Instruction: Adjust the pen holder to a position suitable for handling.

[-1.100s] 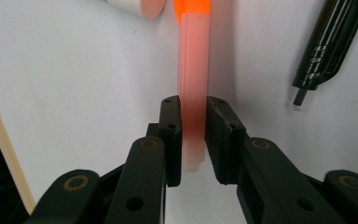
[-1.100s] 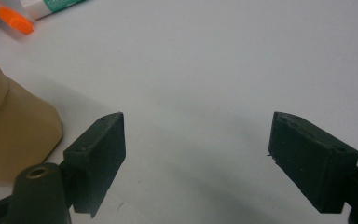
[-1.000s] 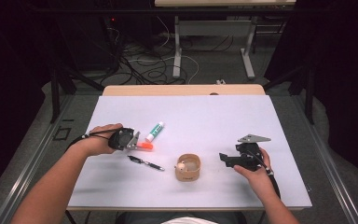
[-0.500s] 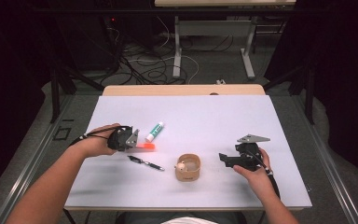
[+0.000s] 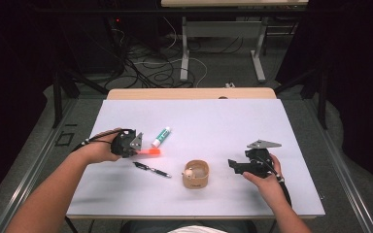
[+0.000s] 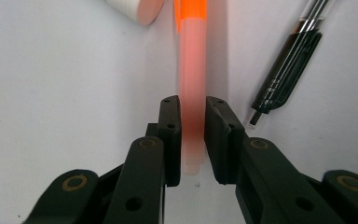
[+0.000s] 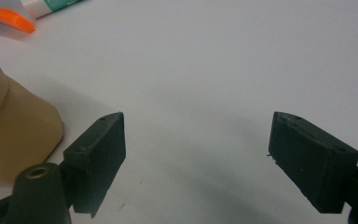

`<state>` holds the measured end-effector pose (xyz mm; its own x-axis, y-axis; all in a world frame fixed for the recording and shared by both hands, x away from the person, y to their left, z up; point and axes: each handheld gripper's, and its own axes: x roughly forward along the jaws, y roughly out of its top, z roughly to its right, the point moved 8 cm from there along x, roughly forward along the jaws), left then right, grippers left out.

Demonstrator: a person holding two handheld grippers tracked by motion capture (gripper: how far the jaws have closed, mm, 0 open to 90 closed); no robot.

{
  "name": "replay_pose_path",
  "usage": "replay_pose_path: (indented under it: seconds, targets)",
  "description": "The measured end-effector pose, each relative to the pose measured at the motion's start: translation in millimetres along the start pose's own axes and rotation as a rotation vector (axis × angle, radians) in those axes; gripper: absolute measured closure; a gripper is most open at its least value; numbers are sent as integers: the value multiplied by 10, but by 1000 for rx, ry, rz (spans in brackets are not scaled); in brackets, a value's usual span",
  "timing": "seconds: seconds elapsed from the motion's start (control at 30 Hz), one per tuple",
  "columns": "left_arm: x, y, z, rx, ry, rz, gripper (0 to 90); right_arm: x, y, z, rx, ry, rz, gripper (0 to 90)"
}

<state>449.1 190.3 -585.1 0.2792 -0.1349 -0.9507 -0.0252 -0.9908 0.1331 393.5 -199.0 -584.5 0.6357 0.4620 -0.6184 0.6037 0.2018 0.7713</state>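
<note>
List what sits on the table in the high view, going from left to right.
Left hand-held gripper shut on the orange highlighter → black pen → tan ring-shaped holder → right hand-held gripper, open. The glue stick overlaps the highlighter and pen in that span, so I leave it out.

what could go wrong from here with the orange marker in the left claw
The left claw pinches the marker near one end, so the long free end could swing or slip on lifting. The pen and glue stick lie close by and could get knocked. The cup looks narrow, so dropping it in could miss or tip it.
</note>
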Motion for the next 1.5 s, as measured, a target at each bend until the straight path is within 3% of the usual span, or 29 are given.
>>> replay_pose_path:
  seconds: [0.3,0.5,0.7,0.83,1.0,1.13,1.27,1.5]
  targets:
    - [58,8,-15,-4,-3,-46,763,-3,2,10,-3,-2,3,185]
    - [145,-5,10,17,5,-118,748,-8,5,6,-2,-2,6,185]
    - [131,-5,-1,13,11,-102,763,-13,5,13,-1,-5,6,185]
    - [59,-9,-30,-13,15,-68,764,-13,6,11,3,-3,6,185]
    - [-50,21,-61,-90,7,6,763,-19,12,7,5,-2,8,186]
    - [-113,82,-77,-188,-15,85,763,-23,18,10,4,-4,11,186]
    - [-165,146,-116,-276,-9,145,762,-26,17,6,9,0,11,186]
    - [-269,240,-177,-395,-8,223,763,-29,23,12,4,-4,13,187]
